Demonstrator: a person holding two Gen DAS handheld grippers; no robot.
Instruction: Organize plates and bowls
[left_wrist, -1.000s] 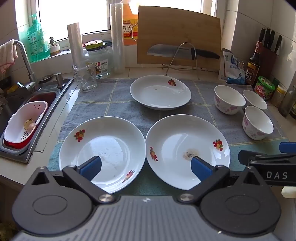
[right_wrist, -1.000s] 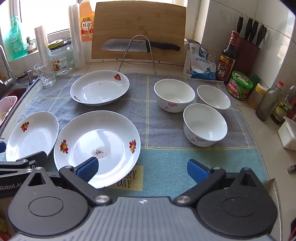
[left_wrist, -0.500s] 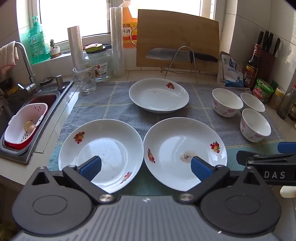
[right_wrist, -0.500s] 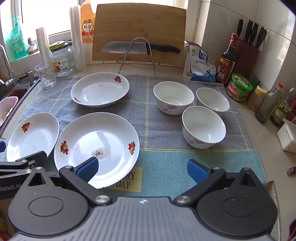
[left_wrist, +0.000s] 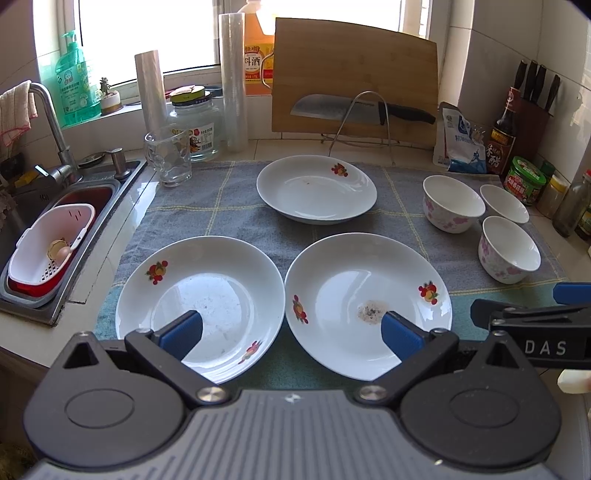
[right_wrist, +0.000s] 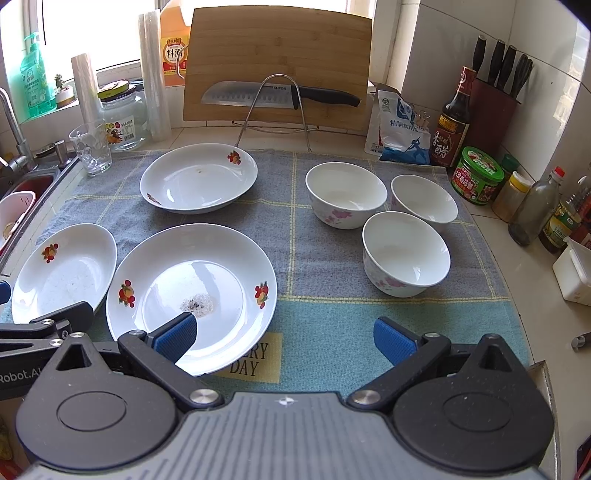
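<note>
Three white plates with fruit motifs lie on a grey-blue towel (left_wrist: 229, 206): a near left plate (left_wrist: 218, 280), a near right plate (left_wrist: 354, 280) with a dark smudge, and a far plate (left_wrist: 316, 188). Three white bowls with pink flowers (right_wrist: 404, 253) (right_wrist: 345, 192) (right_wrist: 424, 197) cluster on the towel's right. My left gripper (left_wrist: 290, 332) hovers open above the near edges of the two front plates. My right gripper (right_wrist: 282, 338) is open over the towel (right_wrist: 332, 332), its left fingertip above the smudged plate (right_wrist: 199, 266). Both hold nothing.
A sink (left_wrist: 40, 221) with a white and red basket lies at the left. A glass (left_wrist: 168, 158), a jar and rolls stand behind the towel. A cutting board, knife rack (right_wrist: 273, 99), sauce bottles (right_wrist: 452, 118) and jars line the back and right.
Both grippers have lifted or drawn back slightly, so the plates and bowls sit a little lower in each view. Nothing on the towel has moved.
</note>
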